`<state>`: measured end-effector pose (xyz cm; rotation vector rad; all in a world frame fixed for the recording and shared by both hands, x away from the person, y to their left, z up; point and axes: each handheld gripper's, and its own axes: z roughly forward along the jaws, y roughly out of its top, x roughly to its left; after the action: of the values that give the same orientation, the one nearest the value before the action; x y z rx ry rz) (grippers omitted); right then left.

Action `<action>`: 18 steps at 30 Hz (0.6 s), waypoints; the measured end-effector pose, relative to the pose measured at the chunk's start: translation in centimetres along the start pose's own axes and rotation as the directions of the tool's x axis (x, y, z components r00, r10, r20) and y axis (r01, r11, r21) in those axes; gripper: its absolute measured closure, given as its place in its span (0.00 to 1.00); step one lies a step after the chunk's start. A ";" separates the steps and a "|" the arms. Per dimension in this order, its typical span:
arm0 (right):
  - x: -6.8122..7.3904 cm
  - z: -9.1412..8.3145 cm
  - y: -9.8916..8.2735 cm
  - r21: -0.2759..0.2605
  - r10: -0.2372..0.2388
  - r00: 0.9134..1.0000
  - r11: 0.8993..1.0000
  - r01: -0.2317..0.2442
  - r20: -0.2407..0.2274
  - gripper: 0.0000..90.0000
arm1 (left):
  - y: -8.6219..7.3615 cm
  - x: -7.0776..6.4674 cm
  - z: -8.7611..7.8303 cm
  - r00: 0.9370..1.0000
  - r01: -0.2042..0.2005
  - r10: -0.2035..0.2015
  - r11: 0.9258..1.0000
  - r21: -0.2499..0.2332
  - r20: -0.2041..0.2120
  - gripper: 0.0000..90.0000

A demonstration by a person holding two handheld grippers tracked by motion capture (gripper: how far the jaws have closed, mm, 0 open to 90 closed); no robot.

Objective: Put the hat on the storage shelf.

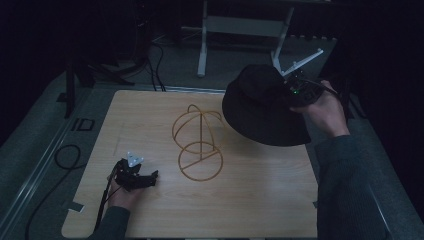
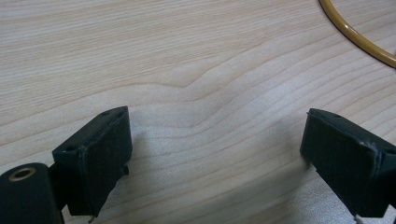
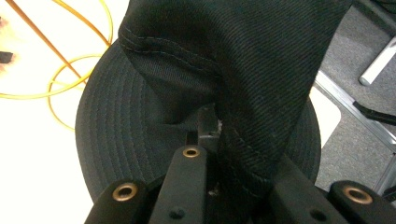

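Note:
A black bucket hat [image 1: 260, 107] hangs in the air over the table's right back part, tilted, with my right gripper [image 1: 295, 92] shut on its crown fabric [image 3: 243, 93]. A yellow wire hat stand [image 1: 198, 142] stands at the table's middle, its round base ring [image 1: 201, 167] flat on the wood. The hat is just right of the stand's domed top and apart from it. My left gripper [image 1: 150, 177] rests low on the table's front left, left of the base ring, open with only bare wood [image 2: 210, 140] between its fingers. An arc of the yellow ring [image 2: 355, 37] shows beyond it.
The light wooden table [image 1: 150, 210] sits on a grey floor. A white metal frame [image 1: 240, 30] stands behind the table. Black cables [image 1: 65, 155] lie on the floor at the left. A dark stand [image 1: 70, 85] rises at the back left.

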<state>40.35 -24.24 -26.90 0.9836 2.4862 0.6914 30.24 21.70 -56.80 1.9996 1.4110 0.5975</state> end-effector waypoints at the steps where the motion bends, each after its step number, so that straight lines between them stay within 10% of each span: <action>1: 0.0 -0.1 0.0 0.001 0.000 1.000 1.000 0.000 0.000 0.98 | 0.0 0.0 0.0 1.000 0.000 0.000 1.000 0.000 0.000 0.10; 18: 0.0 -1.9 0.3 -0.070 0.001 1.000 0.998 -0.003 -0.020 0.98 | 0.0 0.0 0.0 1.000 0.001 -0.001 1.000 -0.004 -0.001 0.10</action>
<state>39.51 -24.63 -25.17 0.9586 2.4607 0.7870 30.25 21.69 -56.83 1.9955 1.4103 0.6007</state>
